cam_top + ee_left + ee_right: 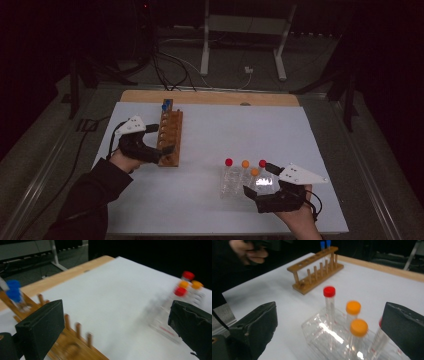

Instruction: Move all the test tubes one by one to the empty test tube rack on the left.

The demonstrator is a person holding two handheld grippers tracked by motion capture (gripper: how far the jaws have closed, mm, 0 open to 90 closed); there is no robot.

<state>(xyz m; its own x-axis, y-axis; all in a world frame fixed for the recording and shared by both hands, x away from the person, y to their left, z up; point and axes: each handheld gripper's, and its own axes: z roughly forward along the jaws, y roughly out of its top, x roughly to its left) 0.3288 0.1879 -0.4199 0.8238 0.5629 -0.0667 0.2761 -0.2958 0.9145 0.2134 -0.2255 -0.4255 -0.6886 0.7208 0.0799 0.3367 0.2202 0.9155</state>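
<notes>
Both hand-held grippers gape wide and empty, the right hand-held gripper [261, 186] at the clear tube rack [235, 184] at five o'clock on the worktop [210, 130], whose capped tubes [329, 302] look light, slick and brittle, best pinched just under the cap.

Open sheet [210, 145] between both racks
</notes>
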